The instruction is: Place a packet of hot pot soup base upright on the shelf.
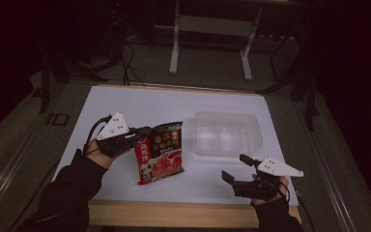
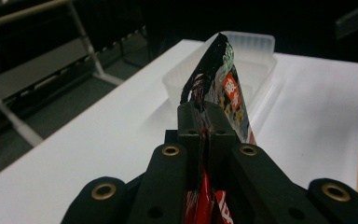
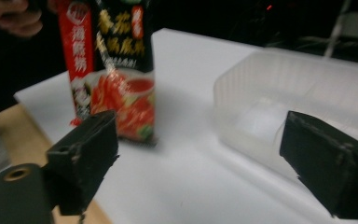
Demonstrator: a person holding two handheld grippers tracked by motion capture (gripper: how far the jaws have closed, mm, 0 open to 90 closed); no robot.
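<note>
Packet point(image 1: 158, 152) of red and black soup base hangs upright from the left gripper point(image 1: 142, 132), whose jaws are clamped flat on its upper edge, its bottom edge at or just above the white table point(image 1: 125, 104). The step in hand looks like the carry: the clear plastic container point(image 1: 228, 133) sits just beyond the packet, ahead of those jaws. The next move probably calls for swinging the packet over the near rim and letting go once it is inside. The left forearm reaches in level, wrist rolled so the jaws point sideways. The right gripper point(image 1: 236, 168) hovers near the table edge, jaws wide apart and empty, aimed between packet and container
</note>
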